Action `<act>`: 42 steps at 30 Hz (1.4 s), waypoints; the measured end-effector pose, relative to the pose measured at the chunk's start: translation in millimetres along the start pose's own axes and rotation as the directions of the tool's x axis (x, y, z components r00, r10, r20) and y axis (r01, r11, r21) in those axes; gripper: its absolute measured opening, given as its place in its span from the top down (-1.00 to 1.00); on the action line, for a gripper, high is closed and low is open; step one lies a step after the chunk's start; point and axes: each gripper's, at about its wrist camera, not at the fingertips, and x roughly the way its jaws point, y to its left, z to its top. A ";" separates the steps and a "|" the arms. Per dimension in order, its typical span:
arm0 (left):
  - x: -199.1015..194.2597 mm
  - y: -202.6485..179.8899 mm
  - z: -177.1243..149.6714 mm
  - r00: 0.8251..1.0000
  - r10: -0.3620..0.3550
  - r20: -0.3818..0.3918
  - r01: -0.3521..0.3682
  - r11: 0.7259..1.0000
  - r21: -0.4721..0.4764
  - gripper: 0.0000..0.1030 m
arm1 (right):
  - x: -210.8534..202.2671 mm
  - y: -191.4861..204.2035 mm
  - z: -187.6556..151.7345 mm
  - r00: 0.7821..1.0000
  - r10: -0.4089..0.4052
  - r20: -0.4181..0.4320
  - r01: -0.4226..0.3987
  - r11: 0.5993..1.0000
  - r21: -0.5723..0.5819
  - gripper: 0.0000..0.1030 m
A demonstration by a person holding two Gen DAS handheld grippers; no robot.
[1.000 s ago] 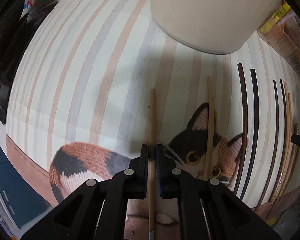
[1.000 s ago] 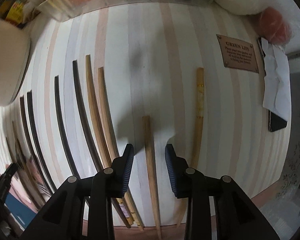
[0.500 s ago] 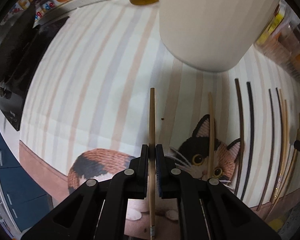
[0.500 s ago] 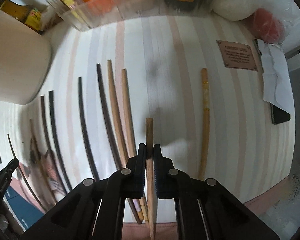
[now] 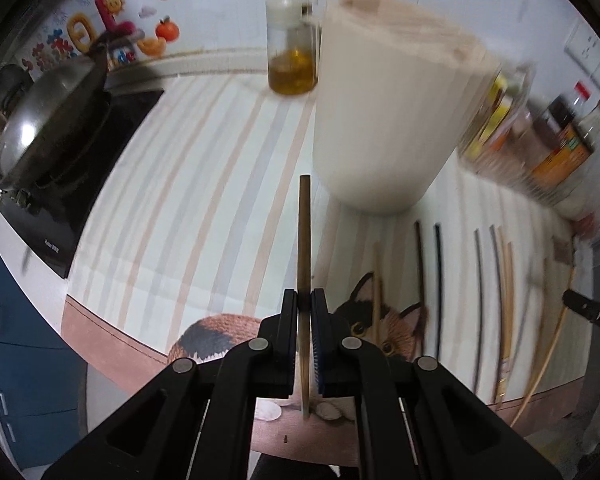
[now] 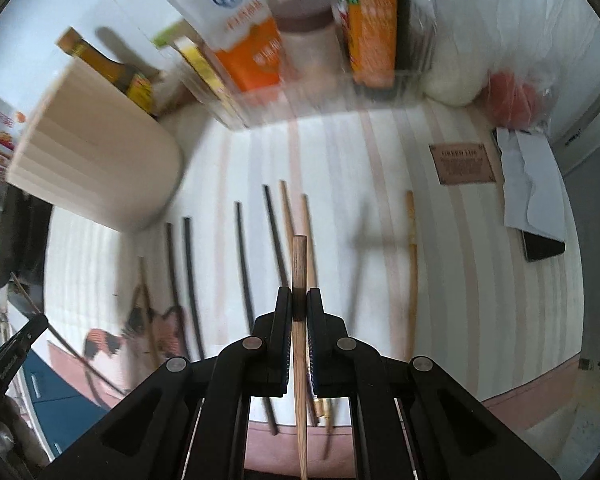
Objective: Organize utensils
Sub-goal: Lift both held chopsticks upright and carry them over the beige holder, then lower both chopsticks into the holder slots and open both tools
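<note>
My left gripper (image 5: 304,294) is shut on a thin light wooden chopstick (image 5: 303,236), held clear above the striped cat mat (image 5: 188,208). A tall cream utensil holder (image 5: 392,120) stands just beyond the chopstick's tip. My right gripper (image 6: 299,294) is shut on a brown wooden chopstick (image 6: 299,264), lifted off the mat (image 6: 460,280). Several dark and light chopsticks (image 6: 240,264) lie in a row below it, and the same cream holder (image 6: 96,160) stands at the left. One more light chopstick (image 6: 411,264) lies apart on the right.
A steel wok (image 5: 48,120) sits on a black hob at the left. An oil bottle (image 5: 292,52) and sauce bottles (image 5: 556,148) stand behind the holder. A clear bin with packets (image 6: 300,48), a folded paper (image 6: 532,184) and a dark phone (image 6: 542,246) border the mat.
The right gripper closed on the brown chopstick. Both grippers rose from the mat with their chopsticks and tilted, bringing the holder and back wall into view.
</note>
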 end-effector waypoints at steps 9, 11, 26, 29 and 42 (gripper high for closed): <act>-45.0 -3.2 11.3 0.993 -0.025 0.115 0.026 1.000 -0.004 0.92 | -47.0 37.4 1.9 0.986 0.075 0.146 -0.067 0.996 -0.061 0.86; -57.2 -4.2 15.5 0.989 -0.026 0.146 0.027 1.000 -0.006 0.92 | -62.4 46.5 5.7 0.979 0.094 0.182 -0.080 0.994 -0.081 0.86; -191.3 0.5 121.4 0.877 -0.105 0.470 0.144 0.988 -0.048 0.93 | -192.7 157.1 106.9 0.804 0.304 0.511 -0.203 0.948 -0.245 0.86; -197.7 0.0 151.0 0.857 -0.102 0.505 0.156 0.985 -0.067 0.93 | -198.0 179.8 133.1 0.771 0.319 0.552 -0.203 0.943 -0.263 0.86; -132.2 9.8 224.1 0.882 -0.055 0.467 0.166 0.966 -0.198 0.93 | -158.8 243.4 218.9 0.706 0.366 0.606 -0.200 0.924 -0.326 0.86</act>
